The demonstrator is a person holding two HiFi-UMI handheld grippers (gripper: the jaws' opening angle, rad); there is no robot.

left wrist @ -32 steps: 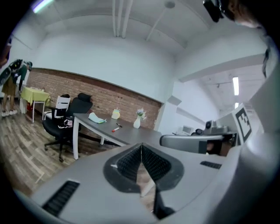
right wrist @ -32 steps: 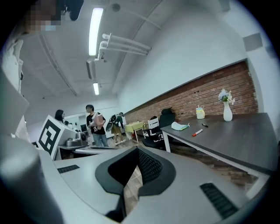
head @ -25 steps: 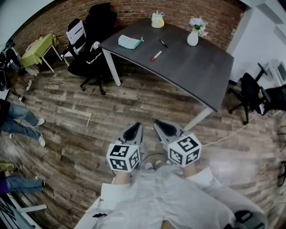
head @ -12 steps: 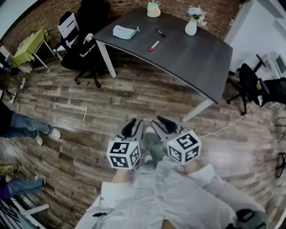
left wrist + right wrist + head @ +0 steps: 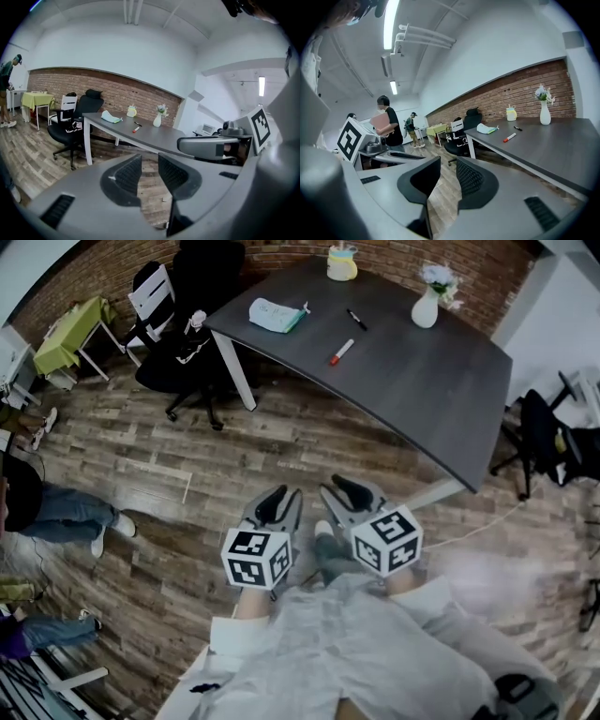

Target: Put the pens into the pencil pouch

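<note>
Left gripper [image 5: 277, 505]: grey two-jaw tool, low in the near centre above the brown wood-plank floor [image 5: 234, 456]. The jaws have just been opening and stand apart, with nothing between them.
Right gripper [image 5: 349, 494]: same type, just right of the left one. Its jaws have also just been opening and stand apart, with nothing between them.
Red-capped white marker [image 5: 341, 352]: lies flat on the dark grey rectangular table [image 5: 422, 381], well apart from both sets of fingers and beyond them.
Slim black pen [image 5: 356, 320]: on the same table, farther than the marker.
Pale teal fabric pencil pouch [image 5: 277, 316]: far left part of the table, left of both pens. Whether it is open, and what it holds, cannot be told.
Yellow mug [image 5: 342, 263]: far table edge, contents too small to make out.
White ceramic vase [image 5: 426, 309]: far right of the table, holds pale flowers [image 5: 438, 277].
Black office chair [image 5: 183, 362]: left of the table, partly hidden by its corner.
</note>
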